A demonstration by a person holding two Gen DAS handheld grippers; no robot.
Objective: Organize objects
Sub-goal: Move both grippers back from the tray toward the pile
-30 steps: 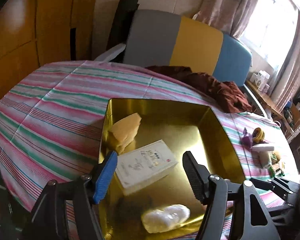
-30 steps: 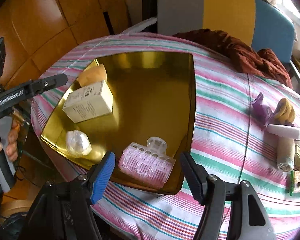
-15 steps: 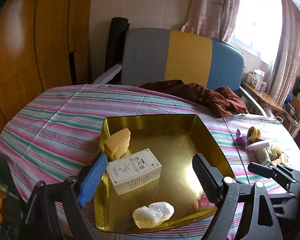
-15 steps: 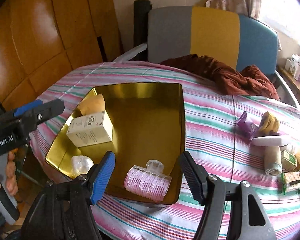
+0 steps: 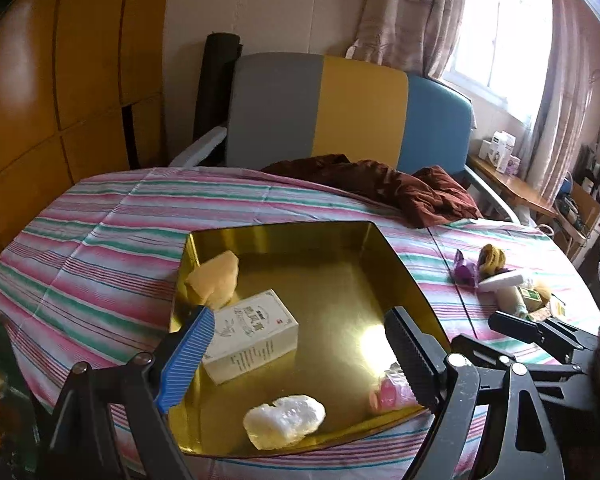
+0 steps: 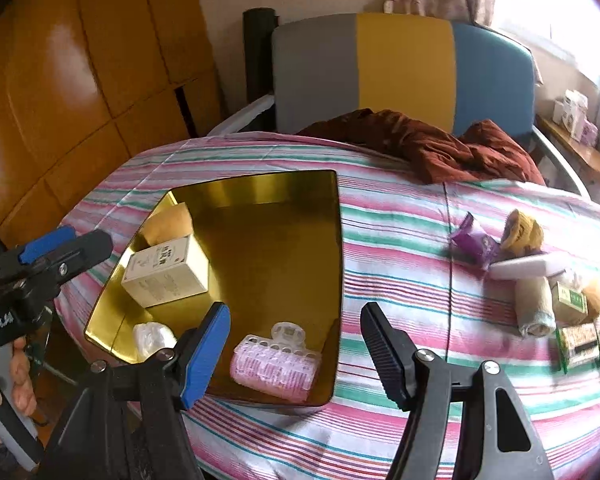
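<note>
A gold tray (image 5: pixel 404 276) (image 6: pixel 338 240) sits on the striped table. It holds a yellow sponge (image 5: pixel 214 282), a white box (image 5: pixel 252 334) (image 6: pixel 166 276), a white plastic wad (image 5: pixel 284 420) (image 6: pixel 152 338) and a pink hair roller (image 6: pixel 274 370) (image 5: pixel 392 394). My left gripper (image 5: pixel 300 354) is open and empty above the tray's near edge. My right gripper (image 6: pixel 296 348) is open and empty, above the tray's near right corner by the roller. Loose items lie at the table's right: a purple packet (image 6: pixel 476 242), a yellow object (image 6: pixel 522 230), a white bar (image 6: pixel 528 266).
A dark red cloth (image 6: pixel 432 148) lies at the table's far side, before a grey, yellow and blue chair back (image 5: pixel 352 108). Small green boxes (image 6: pixel 572 300) and a rolled cloth (image 6: pixel 534 304) lie at the right edge. Wooden panels stand at left.
Both grippers have pulled back and up from the tray, so more of the table and room shows. The tray's contents have not moved.
</note>
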